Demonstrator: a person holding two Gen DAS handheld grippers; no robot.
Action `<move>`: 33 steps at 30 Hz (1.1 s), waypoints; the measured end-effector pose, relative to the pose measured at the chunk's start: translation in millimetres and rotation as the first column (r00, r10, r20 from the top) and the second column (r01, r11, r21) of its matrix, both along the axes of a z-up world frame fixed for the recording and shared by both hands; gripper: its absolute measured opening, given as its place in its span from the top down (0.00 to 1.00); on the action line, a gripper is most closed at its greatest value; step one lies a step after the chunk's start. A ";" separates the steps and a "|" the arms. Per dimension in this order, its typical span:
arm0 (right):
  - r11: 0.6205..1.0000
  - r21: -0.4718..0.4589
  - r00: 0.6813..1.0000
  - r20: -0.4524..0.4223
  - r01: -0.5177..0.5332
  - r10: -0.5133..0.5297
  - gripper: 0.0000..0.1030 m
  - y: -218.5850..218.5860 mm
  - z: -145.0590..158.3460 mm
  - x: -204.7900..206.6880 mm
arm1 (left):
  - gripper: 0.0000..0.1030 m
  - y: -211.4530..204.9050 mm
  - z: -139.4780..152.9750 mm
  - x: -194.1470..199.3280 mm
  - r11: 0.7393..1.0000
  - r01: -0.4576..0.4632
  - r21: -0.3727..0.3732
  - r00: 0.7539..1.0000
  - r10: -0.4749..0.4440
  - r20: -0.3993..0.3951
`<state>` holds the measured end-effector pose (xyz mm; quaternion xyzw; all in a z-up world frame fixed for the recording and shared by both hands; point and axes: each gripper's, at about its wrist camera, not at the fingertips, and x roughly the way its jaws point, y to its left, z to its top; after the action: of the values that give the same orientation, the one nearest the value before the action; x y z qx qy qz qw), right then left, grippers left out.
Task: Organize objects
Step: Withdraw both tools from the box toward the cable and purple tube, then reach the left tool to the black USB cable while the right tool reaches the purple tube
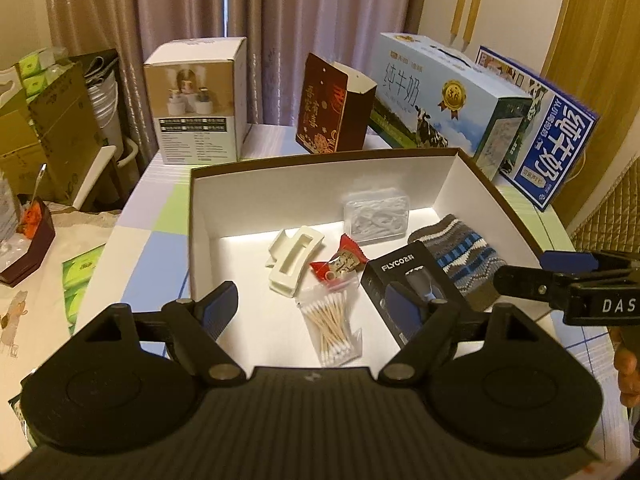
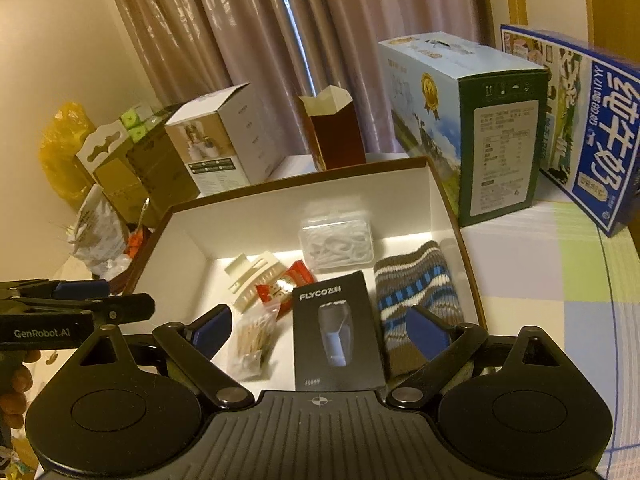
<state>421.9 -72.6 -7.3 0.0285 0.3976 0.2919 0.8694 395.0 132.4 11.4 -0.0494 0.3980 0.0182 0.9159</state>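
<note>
Black FLYCO box [image 2: 336,330] lying flat in the open white-lined storage box [image 1: 316,176] on the checked table [image 2: 560,264].

Beside it lie a cotton-swab packet [image 1: 330,326], a striped knit sock [image 1: 460,258] and a cream hair claw [image 1: 294,258]. Left gripper [image 1: 318,312], marked "GenRobot.AI", and right gripper [image 2: 320,330], marked "DAS", both hover with jaws spread wide, holding nothing. Behind stand milk cartons [image 2: 460,120] printed "纯牛奶".

We see the right gripper [image 2: 318,330], jaws spread and empty, above a white-lined cardboard box [image 2: 452,216] where a black FLYCO razor carton [image 2: 336,328] lies beside a striped knitted sock [image 2: 416,280] and a clear plastic floss-pick case [image 2: 338,240].
</note>
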 end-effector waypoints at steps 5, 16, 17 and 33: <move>1.000 0.006 1.000 -0.005 0.012 -0.012 0.11 -8.4 2.4 -19.1 | 0.24 2.2 5.2 -26.4 0.999 -0.035 -0.015 0.999 0.035 0.009; 1.000 -0.002 1.000 -0.007 0.003 -0.003 0.11 -21.6 4.4 -63.1 | 0.24 -4.8 1.4 -77.8 0.998 -0.056 -0.042 0.998 0.055 -0.022; 1.000 -0.001 1.000 -0.008 0.001 -0.001 0.11 -22.4 4.6 -66.9 | 0.24 -5.7 1.3 -81.6 0.997 -0.057 -0.044 0.998 0.056 -0.024; 0.999 -0.041 0.999 -0.027 -0.032 0.031 0.11 -36.1 -5.7 -110.5 | 0.24 -29.1 -9.0 -121.0 0.999 -0.029 -0.039 0.997 0.026 -0.067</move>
<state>311.3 -108.7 -13.0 0.0081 0.4156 0.2969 0.8597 274.0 103.3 2.5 -0.0726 0.4280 0.0246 0.9005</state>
